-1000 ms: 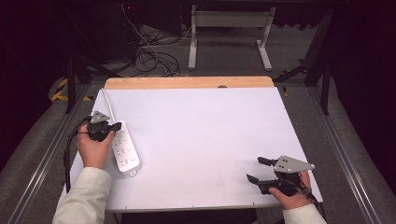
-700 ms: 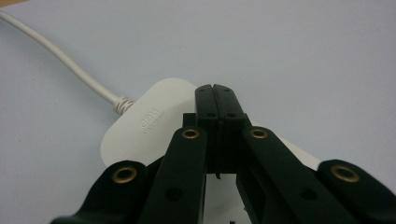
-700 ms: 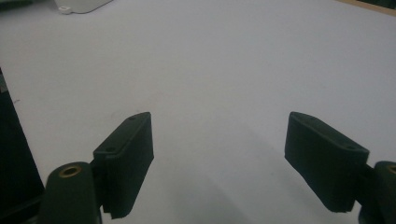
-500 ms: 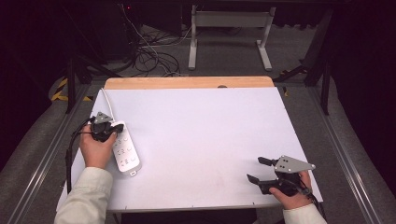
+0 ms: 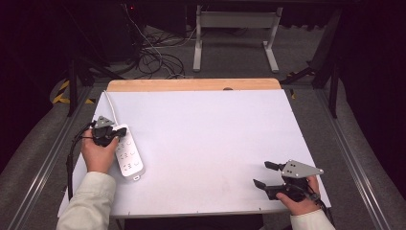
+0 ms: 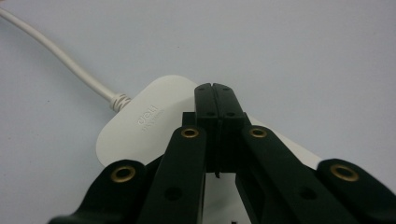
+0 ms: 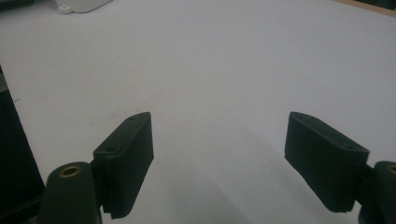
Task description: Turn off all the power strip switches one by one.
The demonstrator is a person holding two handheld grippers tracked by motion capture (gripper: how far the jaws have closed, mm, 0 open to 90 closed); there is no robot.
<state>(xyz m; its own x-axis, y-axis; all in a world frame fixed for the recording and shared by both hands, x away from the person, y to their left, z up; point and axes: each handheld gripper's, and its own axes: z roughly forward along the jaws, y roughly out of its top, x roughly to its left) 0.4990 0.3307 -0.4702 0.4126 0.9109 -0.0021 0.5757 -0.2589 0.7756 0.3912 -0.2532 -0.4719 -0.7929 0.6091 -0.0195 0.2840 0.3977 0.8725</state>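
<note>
Power strip (image 5: 128, 154) lies flat near the counter's (image 5: 206, 139) left edge, white cord (image 5: 111, 106) trailing toward the far side. Left hand-held gripper (image 6: 215, 93), jaws pressed together and gripping nothing, rests its tips over the strip's cord end, likely to press or pin it. Right hand-held gripper (image 5: 262, 175) waits wide apart, empty, well clear at the near right corner.

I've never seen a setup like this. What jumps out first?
A white power strip lies near the left edge of the white table, its cord running to the far side. The left tongs, shut, rest over its far end. The right tongs gape open over bare table at the near right.
</note>
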